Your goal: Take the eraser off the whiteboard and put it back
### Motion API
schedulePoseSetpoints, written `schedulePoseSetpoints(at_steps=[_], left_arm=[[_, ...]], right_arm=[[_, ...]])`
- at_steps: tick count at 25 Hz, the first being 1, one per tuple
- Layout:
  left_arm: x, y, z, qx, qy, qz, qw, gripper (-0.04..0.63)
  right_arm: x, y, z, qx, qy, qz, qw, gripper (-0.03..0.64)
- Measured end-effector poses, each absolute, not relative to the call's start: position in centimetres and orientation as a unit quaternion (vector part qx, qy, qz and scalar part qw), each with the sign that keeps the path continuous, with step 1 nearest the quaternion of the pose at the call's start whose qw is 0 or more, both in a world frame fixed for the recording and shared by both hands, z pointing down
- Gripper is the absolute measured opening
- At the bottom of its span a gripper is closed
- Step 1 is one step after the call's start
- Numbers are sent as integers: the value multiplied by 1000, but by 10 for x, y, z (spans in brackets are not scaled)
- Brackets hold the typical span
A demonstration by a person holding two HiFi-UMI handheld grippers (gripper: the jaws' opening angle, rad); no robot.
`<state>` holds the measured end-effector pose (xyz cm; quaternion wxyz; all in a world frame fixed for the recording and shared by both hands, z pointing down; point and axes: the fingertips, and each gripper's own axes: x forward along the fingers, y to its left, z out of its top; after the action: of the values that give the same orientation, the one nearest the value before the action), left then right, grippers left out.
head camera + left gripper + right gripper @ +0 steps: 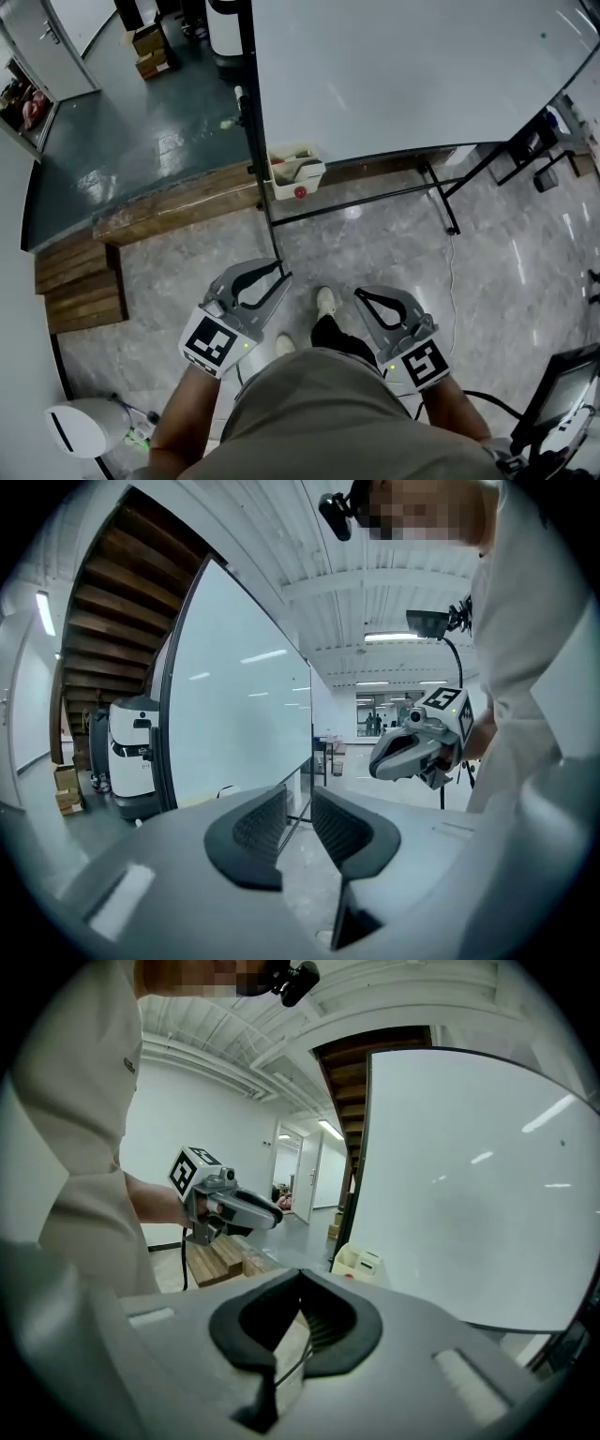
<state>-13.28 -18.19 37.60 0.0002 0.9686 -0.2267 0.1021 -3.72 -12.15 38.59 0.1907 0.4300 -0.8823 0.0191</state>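
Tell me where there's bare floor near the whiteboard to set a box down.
Bare marble floor lies between the wooden step and the shoes, and right of the cable. Crowded: the bin at the corner of the whiteboard and the stand legs beneath.

Whiteboard (394, 75) white, frame (251, 122) black. Floor (506, 281) grey marbled, far floor (141, 141) glossy teal. Step (173, 211) brown wood. Bin (295, 172) cream with a red dot. Left tongs (283, 273) and right tongs (359, 293) grey, pads (258, 827) black, markers (211, 342) black-and-white squares. Shoes (325, 302) white.
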Motion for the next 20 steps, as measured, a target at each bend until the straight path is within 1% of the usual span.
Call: schedulePoseSetpoints(at_steps=[6, 11, 20], left_arm=[[-104, -248, 389, 962, -238, 136, -20, 108], [-80, -303, 401, 953, -251, 165, -30, 149], [-49, -377, 431, 938, -258, 226, -45, 190]], right_arm=[[-5, -174, 384, 417, -888, 11, 194, 3], [26, -212, 387, 409, -893, 14, 189, 2], [69, -261, 403, 404, -893, 30, 196, 2]])
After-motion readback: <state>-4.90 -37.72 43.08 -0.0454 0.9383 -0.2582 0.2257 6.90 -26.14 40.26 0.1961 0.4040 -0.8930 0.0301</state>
